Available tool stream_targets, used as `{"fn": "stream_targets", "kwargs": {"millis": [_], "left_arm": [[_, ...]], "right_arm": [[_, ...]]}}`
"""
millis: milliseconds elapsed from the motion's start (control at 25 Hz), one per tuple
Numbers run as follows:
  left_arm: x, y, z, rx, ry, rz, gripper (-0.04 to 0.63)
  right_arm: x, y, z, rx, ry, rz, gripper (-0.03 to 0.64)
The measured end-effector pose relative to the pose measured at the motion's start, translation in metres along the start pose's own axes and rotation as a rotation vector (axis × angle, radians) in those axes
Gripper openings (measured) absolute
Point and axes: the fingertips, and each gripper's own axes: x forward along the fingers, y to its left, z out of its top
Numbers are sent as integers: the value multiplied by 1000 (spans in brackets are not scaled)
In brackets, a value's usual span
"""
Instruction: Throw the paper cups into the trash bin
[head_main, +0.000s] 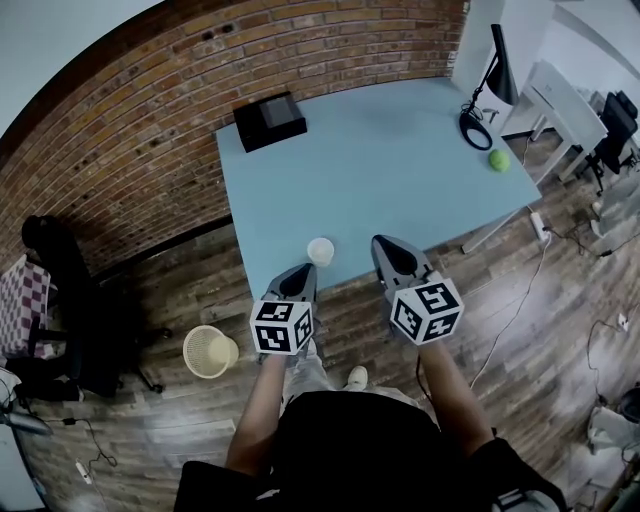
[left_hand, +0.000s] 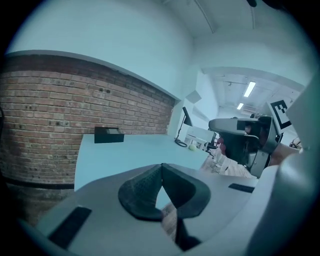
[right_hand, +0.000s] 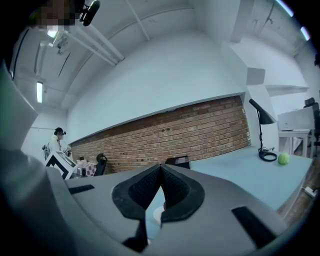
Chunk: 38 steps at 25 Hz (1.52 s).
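A white paper cup (head_main: 320, 250) stands upright near the front edge of the light blue table (head_main: 400, 170). My left gripper (head_main: 305, 268) is shut and empty, its tips just left of and below the cup. My right gripper (head_main: 383, 243) is to the cup's right, also shut with nothing held. In the right gripper view the jaws (right_hand: 161, 166) meet at the tip and the cup (right_hand: 156, 216) shows through the gap under them. In the left gripper view the jaws (left_hand: 162, 166) touch, and no cup shows. A beige mesh trash bin (head_main: 210, 352) stands on the floor at the left.
On the table's far side sit a black box (head_main: 270, 120), a black desk lamp (head_main: 495, 80) and a green ball (head_main: 499, 160). A brick wall (head_main: 150, 110) runs behind. A black chair (head_main: 60, 300) stands left of the bin. More desks stand at the right.
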Motion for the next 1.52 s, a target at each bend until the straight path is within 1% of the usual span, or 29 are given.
{"fn": "stream_targets", "kwargs": {"millis": [120, 320, 520, 600, 680, 880, 1040, 1120, 1280, 1520], "left_arm": [[14, 10, -2, -4, 47, -42, 3], [42, 37, -13, -13, 138, -51, 3], [70, 60, -30, 3, 225, -74, 3], [82, 69, -38, 32, 258, -75, 14], [92, 75, -47, 60, 292, -82, 40], [115, 88, -73, 78, 374, -115, 102], [129, 98, -86, 103, 424, -121, 117], [138, 101, -93, 130, 452, -130, 124], [152, 103, -101, 162, 469, -152, 132], [166, 95, -95, 192, 484, -217, 132]], "right_arm": [[14, -3, 3, -3, 2, -22, 3], [34, -14, 5, 7, 3, -73, 3], [55, -27, 0, 28, 10, -132, 3], [65, -31, -2, 33, 17, -147, 3], [75, -34, -4, 34, 23, -162, 3], [93, -39, -9, 49, 31, -197, 3], [101, -46, -14, 61, 41, -230, 3], [105, -50, -16, 65, 43, -250, 3], [108, -58, -21, 73, 54, -286, 3], [112, -66, -23, 84, 55, -328, 3]]}}
